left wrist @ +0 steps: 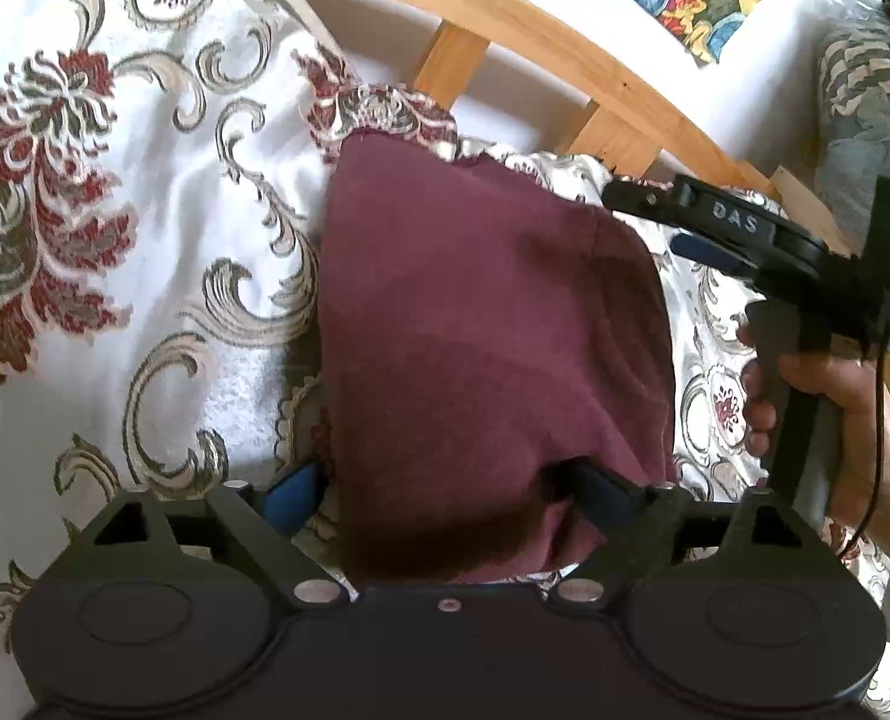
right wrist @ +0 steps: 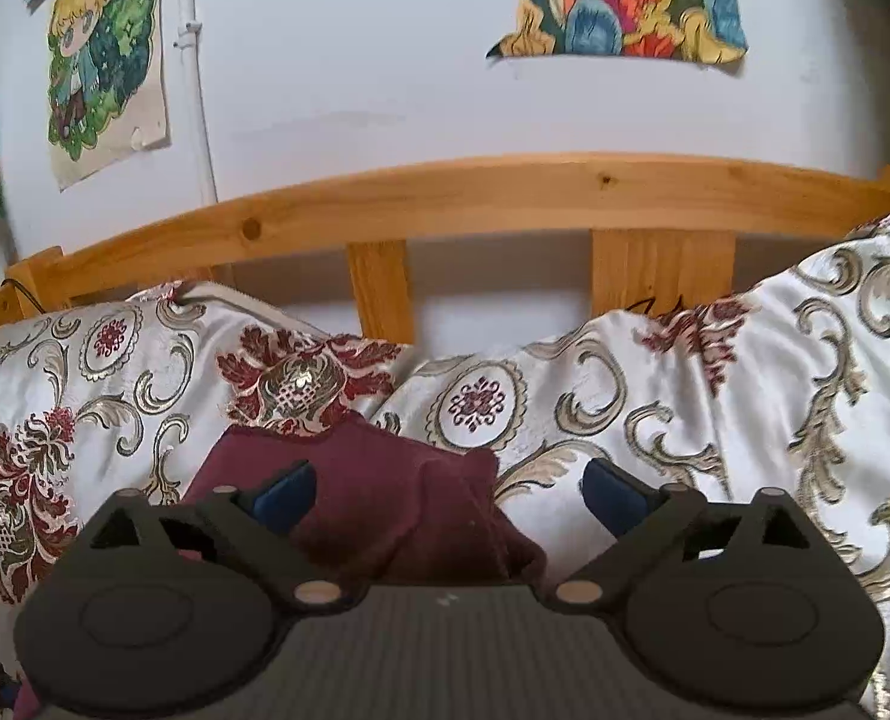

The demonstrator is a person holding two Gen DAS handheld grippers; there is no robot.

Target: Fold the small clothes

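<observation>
Our left claw (left wrist: 451, 489) points downward with its blue-padded fingers (left wrist: 293, 489) spread wide, pressing on nothing. Our right claw (right wrist: 449, 492) is likewise spread wide and gripping nothing; in the left wrist view it juts in from the right, its handle wrapped by our right hand (left wrist: 829, 414).

Patterned bedspread (left wrist: 144, 192); maroon garment (left wrist: 481, 324) flat on it.

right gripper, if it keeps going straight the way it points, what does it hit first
Most likely the maroon cloth lying on the patterned bedspread. The right gripper is open and angled down at it, apparently just above. Depth is unclear in this view.
</observation>
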